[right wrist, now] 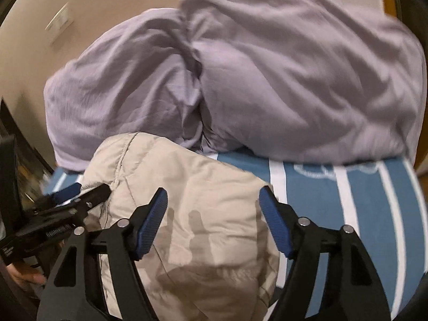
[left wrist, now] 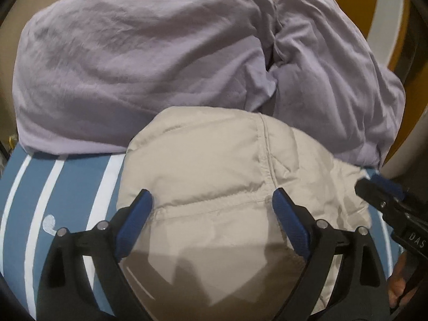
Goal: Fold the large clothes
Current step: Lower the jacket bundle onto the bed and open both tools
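1. Directly under the left gripper (left wrist: pixel 212 203) lies the beige padded jacket (left wrist: pixel 214 160), bunched into a rounded heap; the jaws stand wide apart above it with nothing pinched between the blue pads (left wrist: pixel 139 219).
2. Likewise the right gripper (right wrist: pixel 212 200) hangs over the same beige padded jacket (right wrist: pixel 187 192), jaws spread and empty, its pads (right wrist: pixel 272 219) clear of the fabric. The jacket's right edge sits just below the right pad.
3. Shadows of the gripper fingers fall on the jacket near each camera.
4. Each gripper shows in the other's view: the right gripper (left wrist: pixel 379 190) at the right edge of the left wrist view, the left gripper (right wrist: pixel 80 191) at the left edge of the right wrist view, both close beside the jacket. How those jaws stand cannot be told from there.
5. Beneath the jacket and out to both sides of the grippers spreads a blue sheet with white stripes (left wrist: pixel 53 200), also seen in the right wrist view (right wrist: pixel 347 200).
6. Beyond the jacket, ahead of both grippers, a large lilac duvet (left wrist: pixel 133 67) is heaped on the sheet, touching the jacket's far edge (right wrist: pixel 294 80).
7. Farther still is a beige wall (right wrist: pixel 93 5) with a pale switch plate (right wrist: pixel 59 22).
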Available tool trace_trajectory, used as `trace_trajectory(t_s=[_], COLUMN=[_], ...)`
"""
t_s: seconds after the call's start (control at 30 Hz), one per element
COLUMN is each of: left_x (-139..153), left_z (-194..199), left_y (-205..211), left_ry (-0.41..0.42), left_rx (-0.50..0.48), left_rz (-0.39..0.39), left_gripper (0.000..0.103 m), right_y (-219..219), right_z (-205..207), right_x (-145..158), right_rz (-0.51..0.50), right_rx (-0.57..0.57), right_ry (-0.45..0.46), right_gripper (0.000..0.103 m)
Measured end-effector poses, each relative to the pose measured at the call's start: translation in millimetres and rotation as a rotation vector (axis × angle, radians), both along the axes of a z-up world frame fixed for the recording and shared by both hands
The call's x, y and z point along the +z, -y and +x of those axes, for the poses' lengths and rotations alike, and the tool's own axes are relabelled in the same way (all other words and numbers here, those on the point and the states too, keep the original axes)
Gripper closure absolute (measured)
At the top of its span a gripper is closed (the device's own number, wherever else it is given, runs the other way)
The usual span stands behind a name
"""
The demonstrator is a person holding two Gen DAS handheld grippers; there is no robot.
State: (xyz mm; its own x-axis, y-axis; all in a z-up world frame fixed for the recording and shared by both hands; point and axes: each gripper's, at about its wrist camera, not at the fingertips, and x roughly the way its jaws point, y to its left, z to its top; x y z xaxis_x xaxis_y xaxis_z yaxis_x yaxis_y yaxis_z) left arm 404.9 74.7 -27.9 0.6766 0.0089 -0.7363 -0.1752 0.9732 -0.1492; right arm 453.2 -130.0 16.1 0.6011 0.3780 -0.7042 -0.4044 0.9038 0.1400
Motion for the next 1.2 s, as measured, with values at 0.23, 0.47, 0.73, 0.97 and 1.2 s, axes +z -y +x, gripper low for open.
trace_trajectory(t_s=[0.23,0.47,0.73,0.97,1.2], left_x=[-9.2,-15.5,-20.1,-22.8,-10.8], left_z=[-0.3,2.3,3.1,0.6,-14.6], left_y=[7.3,13.6,19.6,24.7,27.4], left_ry=[0.009,0.023,0.039,0.050,0.047], left_rx=[-0.013,-0.031,-0.041,-0.056,-0.066], left_rz=[0.021,0.036,0.065,0.099,0.114], left_gripper=[0.012,0.010,0.008,0.007,0.006], right_y=[-8.7,-4.2,-2.1,5.7,11.9], right_z=[2.5,2.5,1.5,-1.1,-15.7], right_x=[-17.1,-40.2,-53.4,-63.1,-57.4], right_rz=[-0.058,-0.066,-0.062,-0.059,-0.104], right_rx=[-0.031,-0.064,-0.087,-0.108,-0.124], right_ry=[0.045,0.034,0.035,0.010,-0.015], right_gripper=[0.032,0.032,0.032,0.031,0.029])
